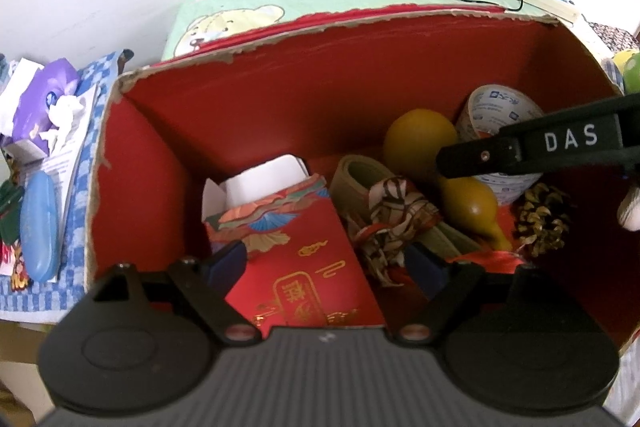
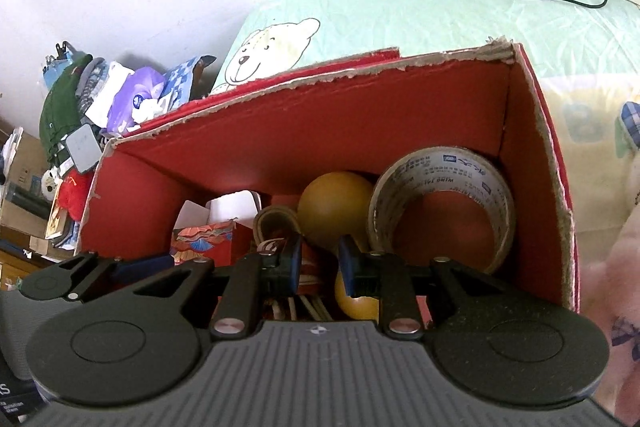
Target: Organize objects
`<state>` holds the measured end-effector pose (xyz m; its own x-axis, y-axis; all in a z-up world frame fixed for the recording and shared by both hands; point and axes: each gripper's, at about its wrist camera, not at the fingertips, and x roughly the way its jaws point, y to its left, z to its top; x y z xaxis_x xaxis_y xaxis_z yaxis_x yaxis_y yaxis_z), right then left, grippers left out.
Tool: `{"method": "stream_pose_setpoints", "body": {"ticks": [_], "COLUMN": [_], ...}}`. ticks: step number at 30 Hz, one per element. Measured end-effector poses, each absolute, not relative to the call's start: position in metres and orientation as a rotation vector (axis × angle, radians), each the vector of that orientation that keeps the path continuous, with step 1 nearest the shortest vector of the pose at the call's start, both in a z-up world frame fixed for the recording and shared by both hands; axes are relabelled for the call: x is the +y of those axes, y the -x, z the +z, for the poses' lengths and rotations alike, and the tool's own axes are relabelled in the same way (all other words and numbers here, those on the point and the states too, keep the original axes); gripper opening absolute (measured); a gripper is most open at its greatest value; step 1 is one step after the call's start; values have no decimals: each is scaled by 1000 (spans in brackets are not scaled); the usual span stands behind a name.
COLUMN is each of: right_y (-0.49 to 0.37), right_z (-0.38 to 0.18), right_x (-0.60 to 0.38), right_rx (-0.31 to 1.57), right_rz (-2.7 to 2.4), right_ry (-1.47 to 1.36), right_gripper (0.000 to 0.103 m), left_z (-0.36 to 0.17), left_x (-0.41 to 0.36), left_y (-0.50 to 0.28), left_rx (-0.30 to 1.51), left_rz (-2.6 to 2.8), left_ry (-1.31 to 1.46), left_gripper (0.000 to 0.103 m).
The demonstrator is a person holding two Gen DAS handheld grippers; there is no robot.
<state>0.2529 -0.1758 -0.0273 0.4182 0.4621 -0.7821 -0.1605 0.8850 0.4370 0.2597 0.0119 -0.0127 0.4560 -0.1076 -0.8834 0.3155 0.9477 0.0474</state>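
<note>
Torn, matt red cardboard box [image 1: 360, 99]; glossy tape roll [image 2: 440, 179]; seemingly smooth plastic gourd [image 1: 420, 139].

red torn-edged box [image 1: 248, 115] holds a tape roll [image 2: 440, 163], yellow gourd [image 1: 468, 203], pinecone [image 1: 540, 219] and red packet [image 1: 296, 259].

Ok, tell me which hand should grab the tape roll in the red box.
Right. The right gripper sits just beside the tape roll, at the right end of the red box; the left gripper hangs wide open over the patterned red carton further left.
</note>
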Motion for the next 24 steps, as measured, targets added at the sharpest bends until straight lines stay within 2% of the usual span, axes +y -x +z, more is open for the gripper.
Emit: {"method": "stream_pose_setpoints", "body": {"ticks": [24], "right_y": [-251], "right_z": [-25], "right_x": [-176], "right_rx": [1052], "right_rz": [435], "right_ry": [-311], "right_gripper": [23], "left_z": [-13], "left_x": [11], "left_y": [-260], "left_rx": [1064], "left_rz": [-237], "left_ry": [-238], "left_gripper": [87]}}
